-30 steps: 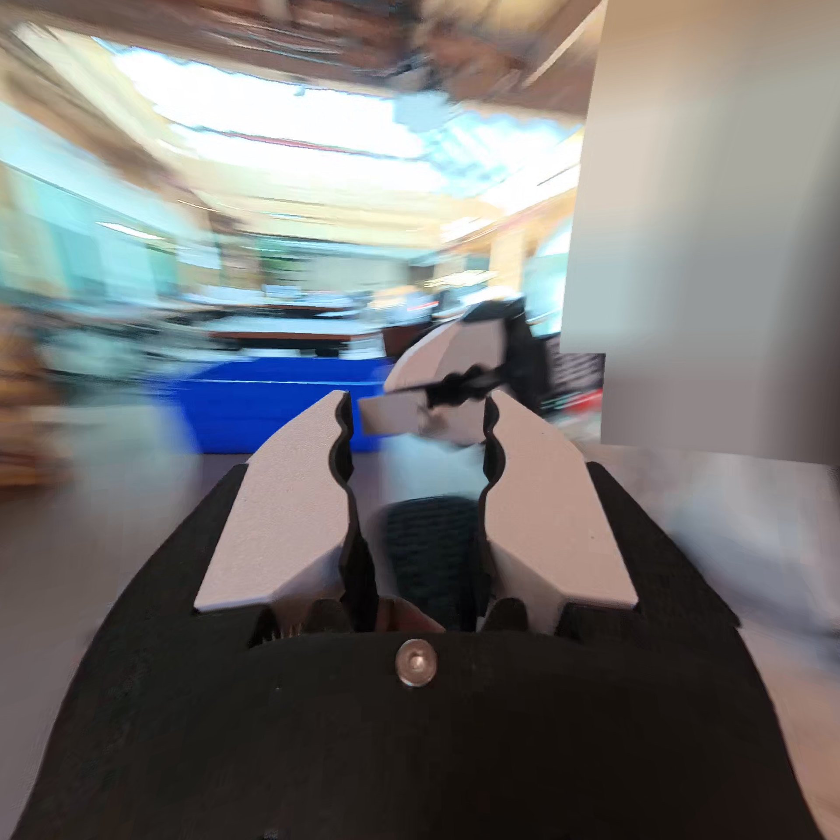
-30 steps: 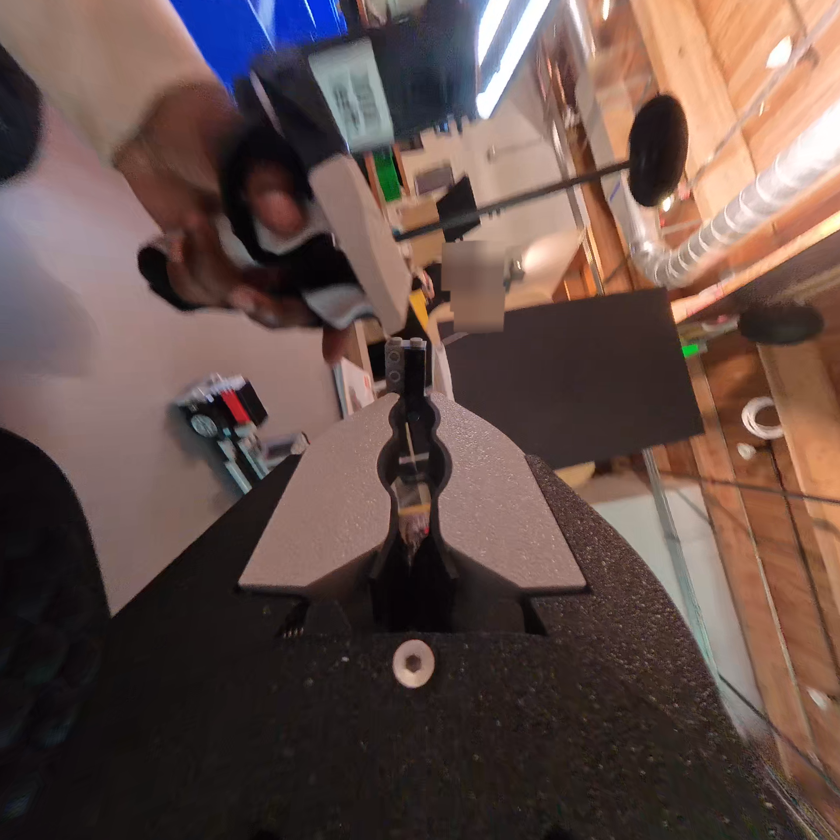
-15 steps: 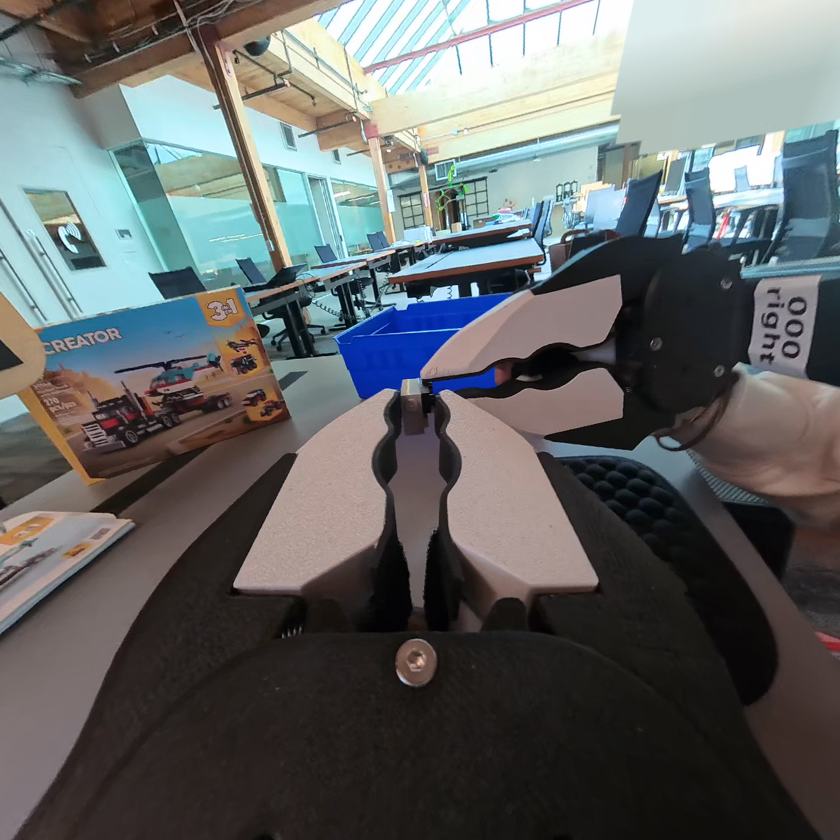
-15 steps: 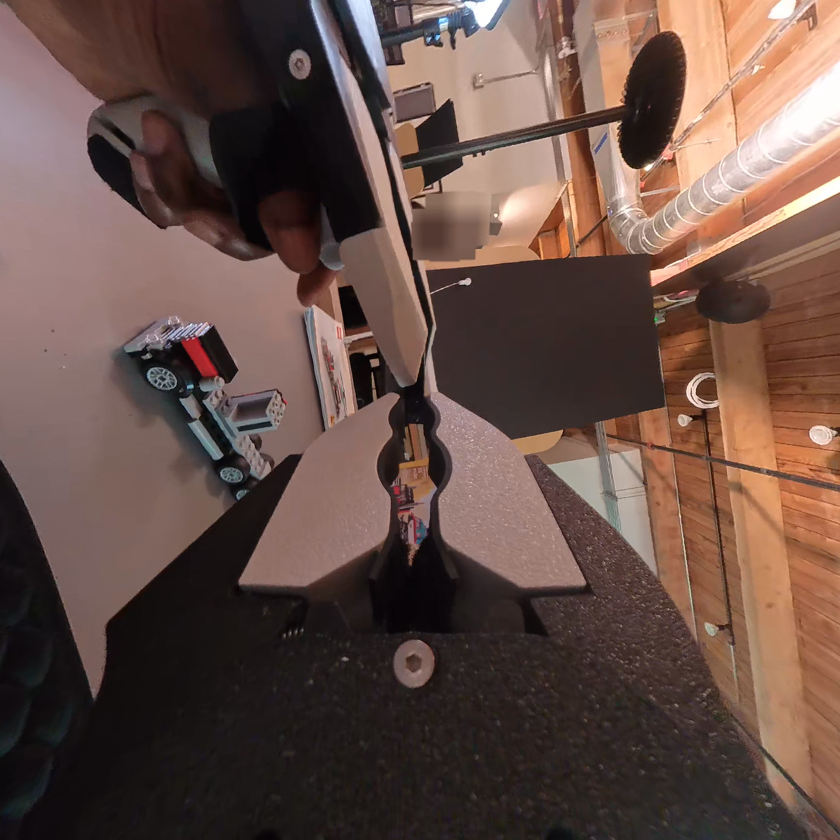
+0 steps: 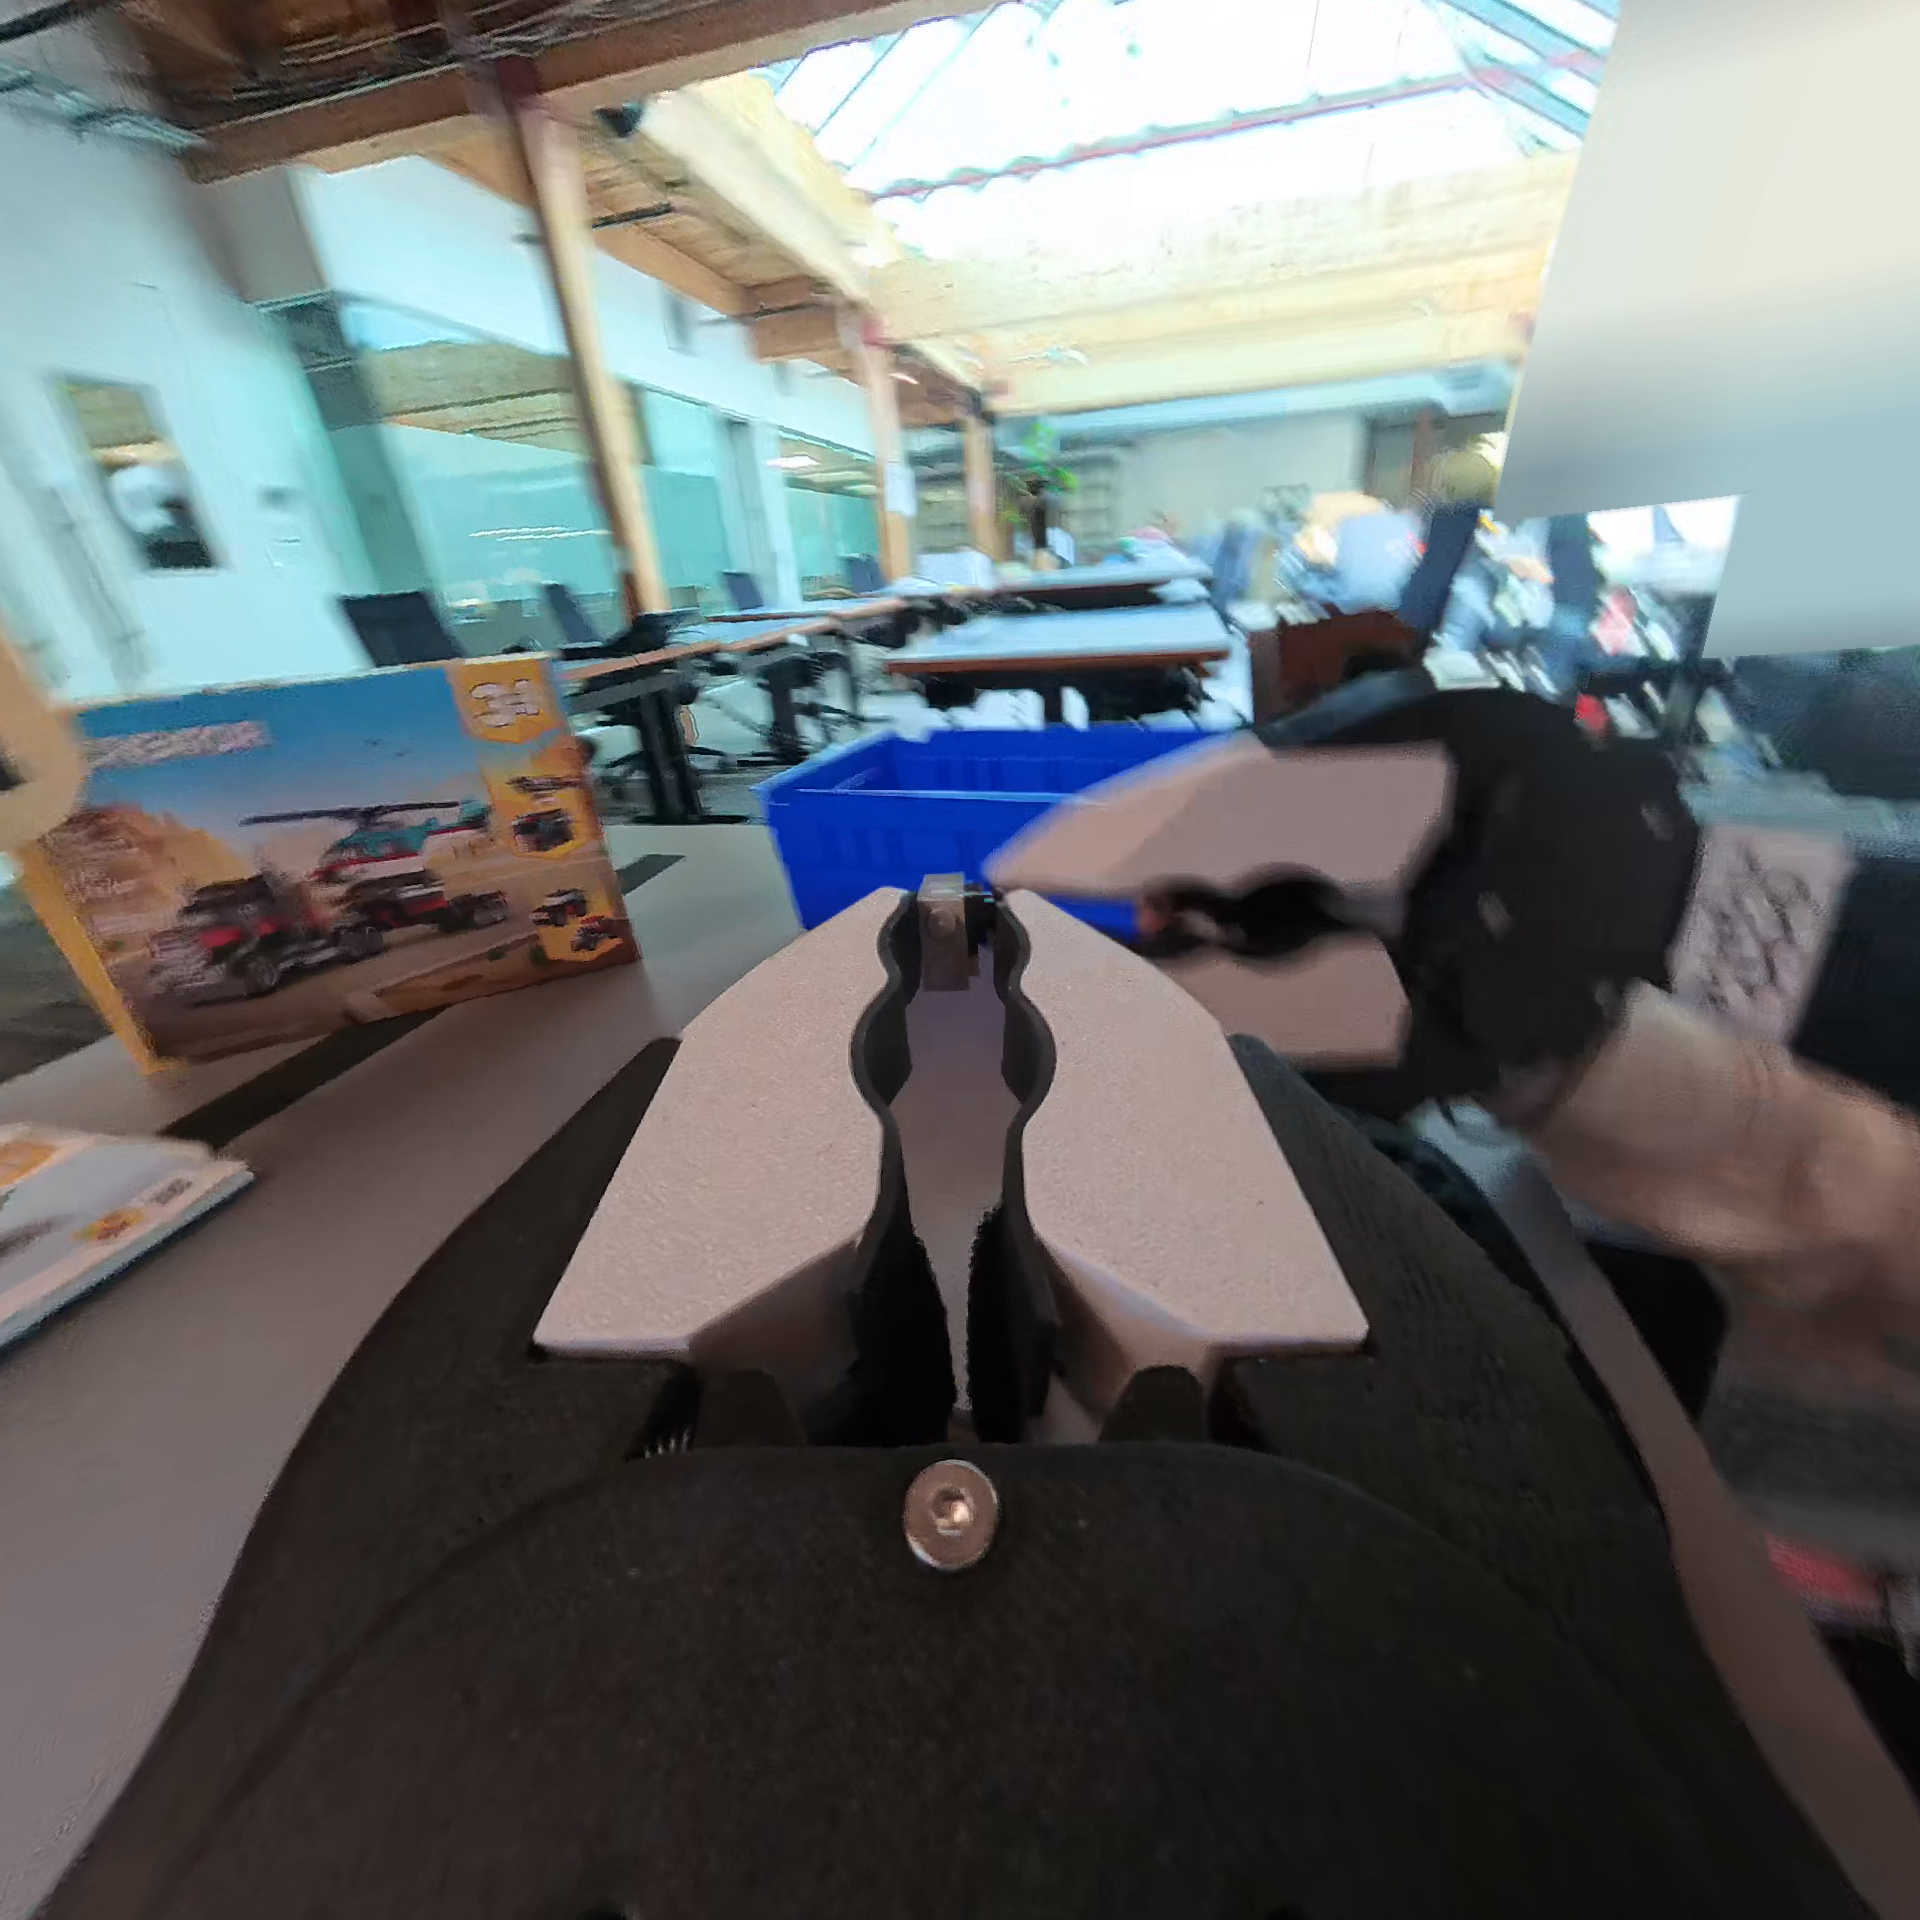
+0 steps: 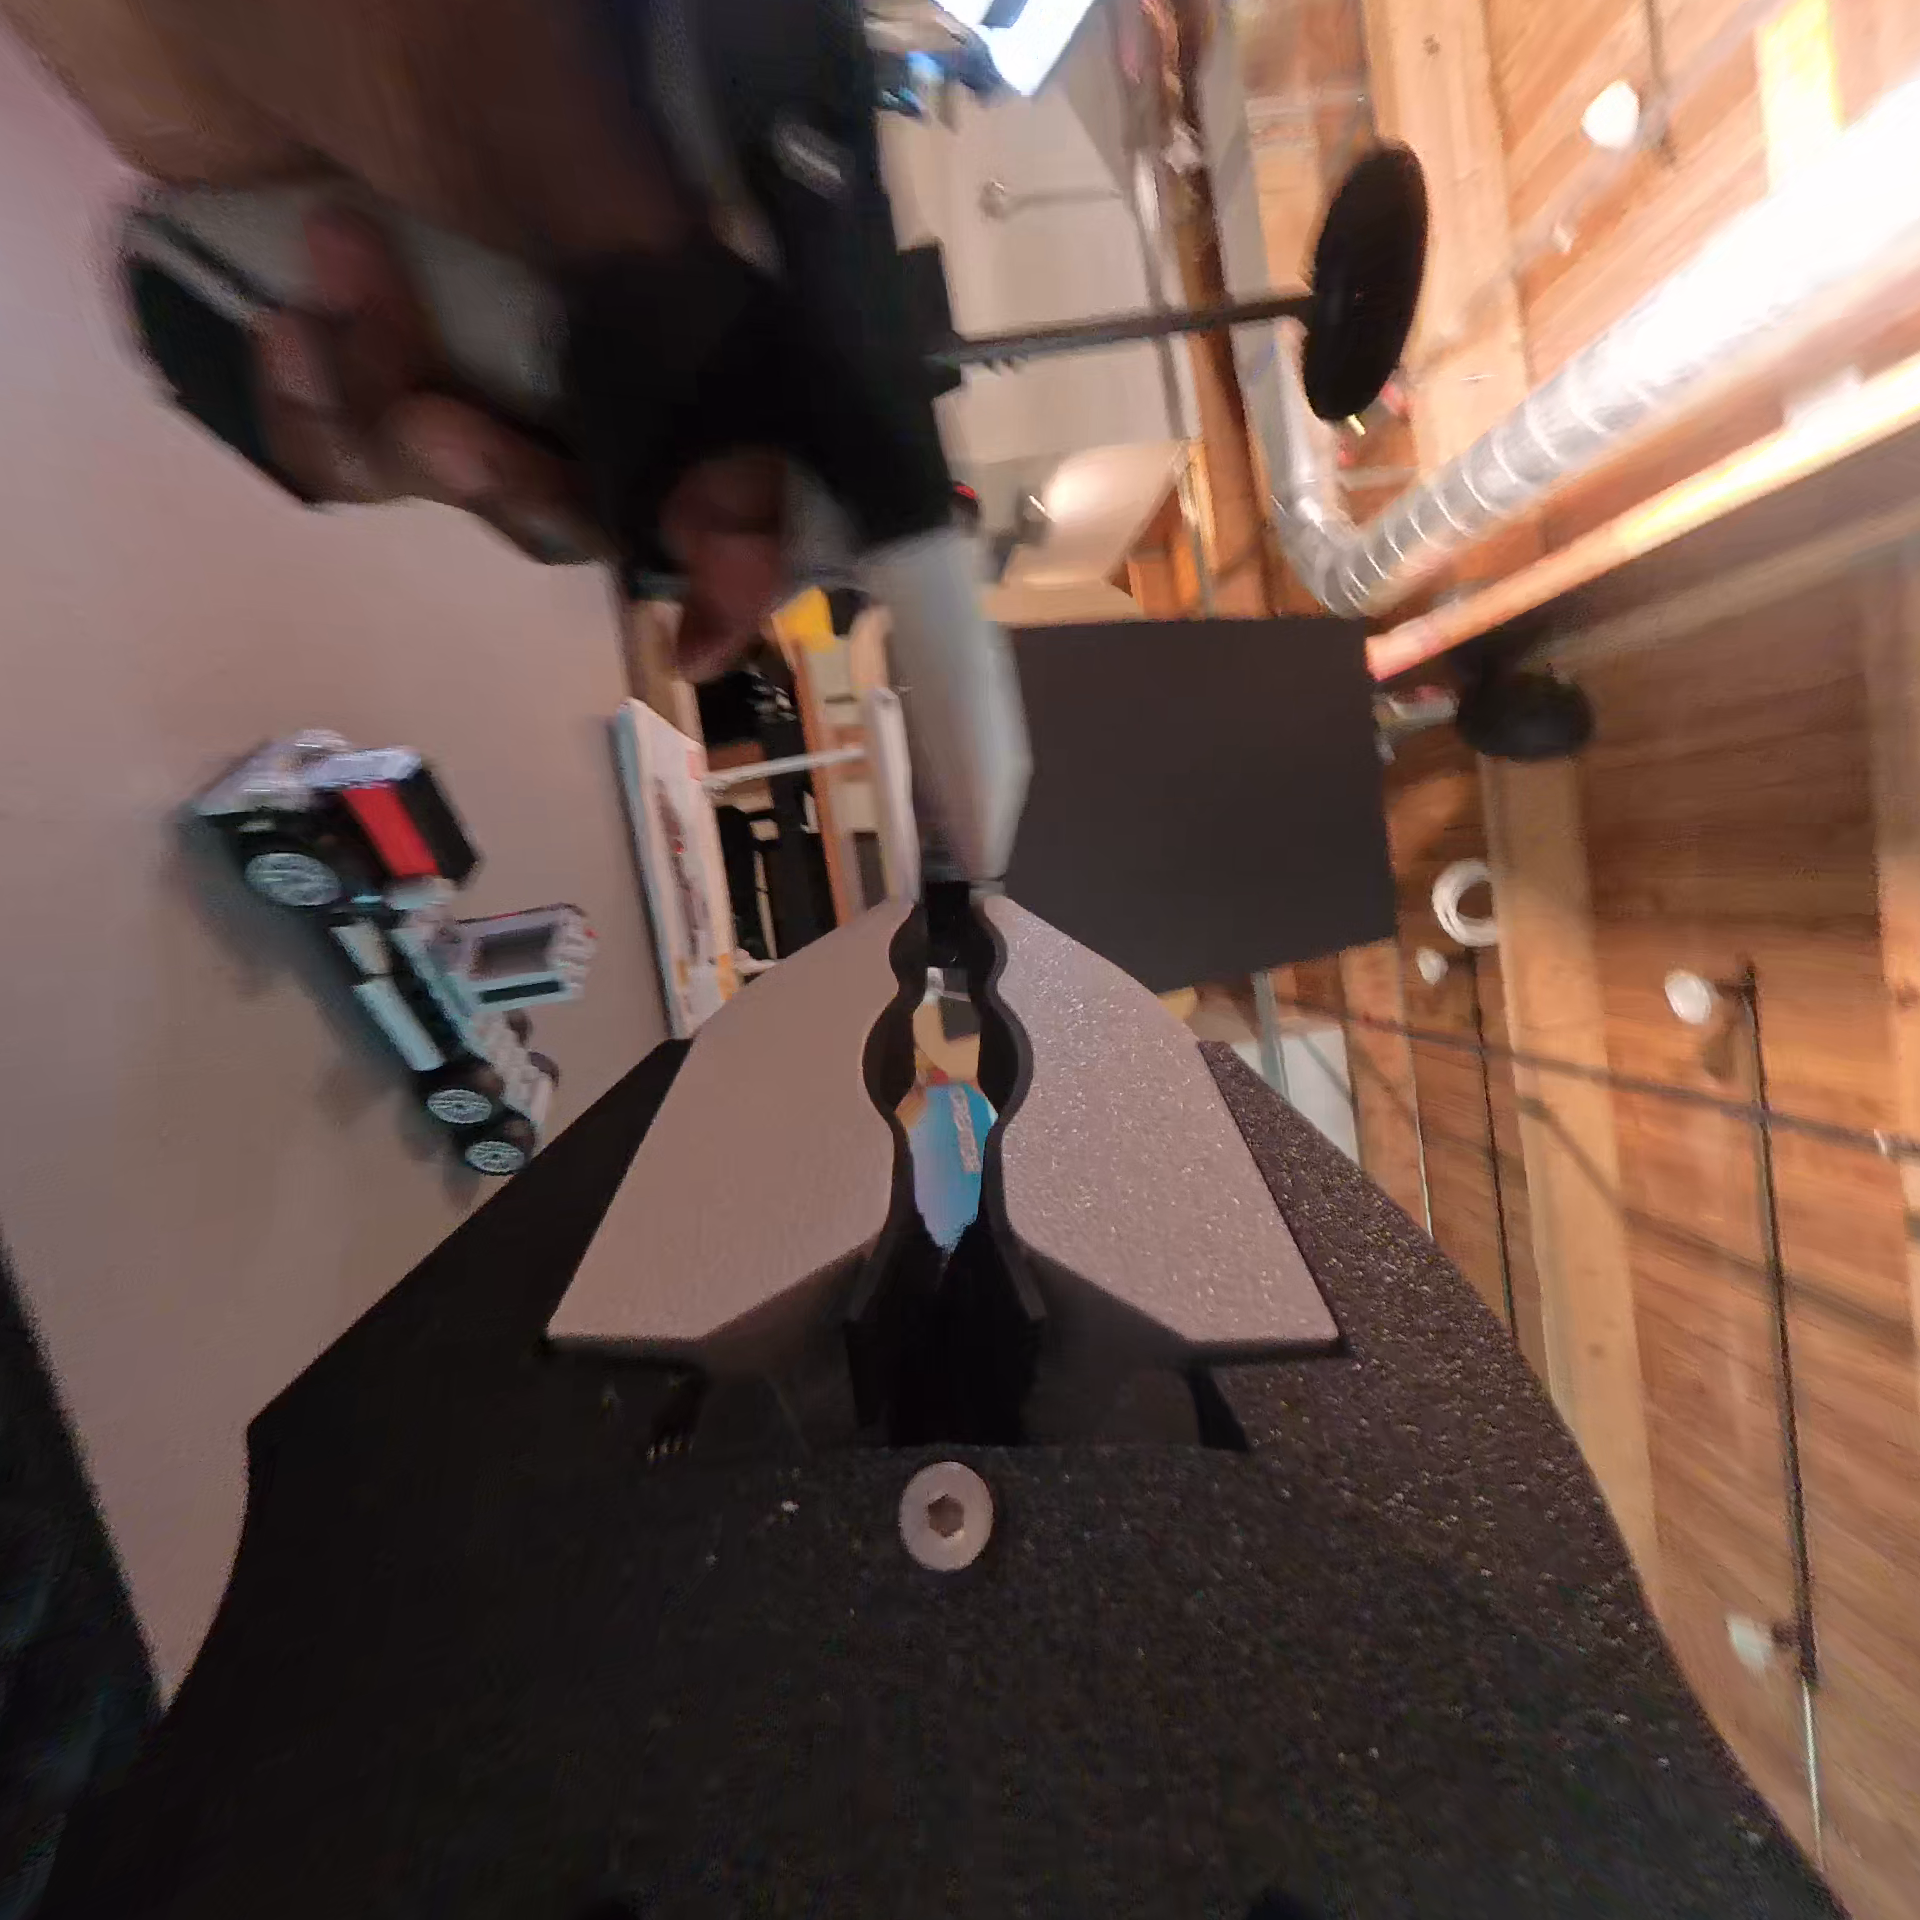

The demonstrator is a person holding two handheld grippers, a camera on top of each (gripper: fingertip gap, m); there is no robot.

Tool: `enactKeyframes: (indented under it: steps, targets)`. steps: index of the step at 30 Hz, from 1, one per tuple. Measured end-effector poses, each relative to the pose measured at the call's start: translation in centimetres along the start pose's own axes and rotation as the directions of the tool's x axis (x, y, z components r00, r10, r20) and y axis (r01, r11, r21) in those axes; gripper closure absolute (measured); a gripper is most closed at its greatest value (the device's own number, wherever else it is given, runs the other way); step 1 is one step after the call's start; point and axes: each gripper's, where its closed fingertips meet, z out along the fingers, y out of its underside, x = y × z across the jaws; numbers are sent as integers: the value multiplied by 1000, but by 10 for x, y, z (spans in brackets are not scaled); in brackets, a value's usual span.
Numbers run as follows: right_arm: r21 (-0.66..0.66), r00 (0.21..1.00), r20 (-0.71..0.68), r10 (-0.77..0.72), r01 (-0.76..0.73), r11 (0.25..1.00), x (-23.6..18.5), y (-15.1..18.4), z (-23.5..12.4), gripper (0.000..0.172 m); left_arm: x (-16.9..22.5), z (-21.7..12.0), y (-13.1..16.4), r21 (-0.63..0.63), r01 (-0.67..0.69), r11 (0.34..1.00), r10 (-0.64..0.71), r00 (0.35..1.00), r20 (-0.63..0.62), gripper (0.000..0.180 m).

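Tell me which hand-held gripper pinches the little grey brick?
The left hand-held gripper, nearest the camera: the grey brick sits between its fingertips. The right hand-held gripper reaches in sideways.

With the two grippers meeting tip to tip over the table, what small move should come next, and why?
Probably ease the right gripper a little further toward the left gripper, pressing the two pieces together. The left gripper pinches a small grey brick, and a small black piece in the right gripper's tips sits against it.

Skylight (image 5: pixel 1195 114) set above timber beams (image 5: pixel 582 395), desks (image 5: pixel 1060 644) ranged beneath it, glass partitions (image 5: pixel 499 499) seen left of it
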Motion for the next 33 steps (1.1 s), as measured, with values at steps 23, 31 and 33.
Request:
enactKeyframes:
  steps: [23,31,33]
  targets:
    - [-537,404,-440,802,-834,126,50,268,-153,164,-21,-3,18,-21,154,988,-154,988,-24,167]
    - [-563,338,-462,820,-826,23,26,294,-169,136,-22,-4,20,-20,159,987,-159,987,-28,167]
    - [-573,360,-465,809,-819,35,25,297,-170,132,-22,-4,19,-15,177,984,-177,983,-36,167]
